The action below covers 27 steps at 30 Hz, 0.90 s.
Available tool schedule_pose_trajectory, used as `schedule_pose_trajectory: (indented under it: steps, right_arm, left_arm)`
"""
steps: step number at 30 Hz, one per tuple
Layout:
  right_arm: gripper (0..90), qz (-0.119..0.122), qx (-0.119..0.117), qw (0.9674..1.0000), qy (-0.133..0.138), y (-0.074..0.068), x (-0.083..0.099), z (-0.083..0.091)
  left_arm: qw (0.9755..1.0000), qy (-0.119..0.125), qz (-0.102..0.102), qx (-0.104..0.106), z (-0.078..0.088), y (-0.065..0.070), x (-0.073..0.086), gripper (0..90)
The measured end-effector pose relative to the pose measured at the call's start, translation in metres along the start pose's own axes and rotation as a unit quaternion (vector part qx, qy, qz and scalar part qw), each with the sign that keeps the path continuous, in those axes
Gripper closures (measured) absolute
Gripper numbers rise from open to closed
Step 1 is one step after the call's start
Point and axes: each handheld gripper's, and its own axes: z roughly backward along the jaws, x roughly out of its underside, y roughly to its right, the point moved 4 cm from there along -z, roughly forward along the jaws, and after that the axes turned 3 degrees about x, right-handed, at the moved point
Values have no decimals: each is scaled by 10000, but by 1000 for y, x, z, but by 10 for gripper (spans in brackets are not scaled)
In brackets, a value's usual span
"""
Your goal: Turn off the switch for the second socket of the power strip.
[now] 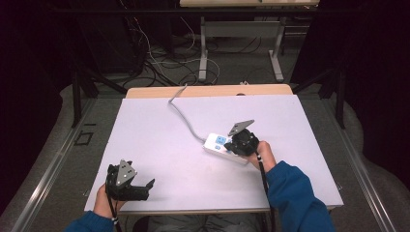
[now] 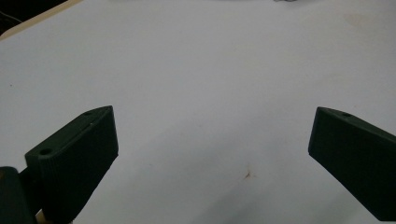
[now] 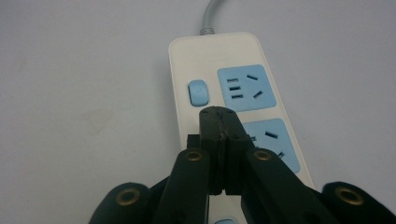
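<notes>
Close to the person, the left gripper (image 1: pixel 145 186) rests near the front left corner of the table (image 1: pixel 159 145). Its two black jaws stand far apart, with nothing between them. In the left gripper view the white table top (image 2: pixel 201 70) has a tiny brown mark (image 2: pixel 248 174) on it.

A bit farther in, the right gripper (image 1: pixel 235 143) sits over the white power strip (image 1: pixel 217 143). Its jaws are pressed tight together, and their tip is over the strip's face, just below the small blue button (image 3: pixel 197 92) and beside the blue sockets (image 3: pixel 246 87). I cannot tell if the tip touches the strip.

The strip lies near the middle of the table, a little to the right. Its grey cord (image 1: pixel 186 121) runs away to the far edge.

Past the table the floor is grey, with tangled wires (image 1: pixel 159 63) and the legs of another table (image 1: pixel 203 53). The room is dark at both sides.
</notes>
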Motion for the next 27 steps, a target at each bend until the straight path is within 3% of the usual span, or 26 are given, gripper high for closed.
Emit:
schedule_pose_trajectory:
  steps: [4,9,20,26,27]
  right_arm:
    - [900,56,0,10000,-9,1,1,-2]
    - [900,79,-21,9997,-208,0,3,-3]
    - [900,164,35,9998,-123,-1,3,-5]
    - [900,329,23,9994,-127,-1,4,-5]
    - [900,204,77,9996,-174,-3,4,-4]
  left_arm:
    - [10000,-2,28,8,0,1,0,12]
    - [10000,-1,-29,-36,0,0,0,12]
    - [10000,-59,2,20,0,1,0,12]
    - [10000,-68,16,28,0,1,0,13]
    - [10000,-64,10,22,-1,1,0,13]
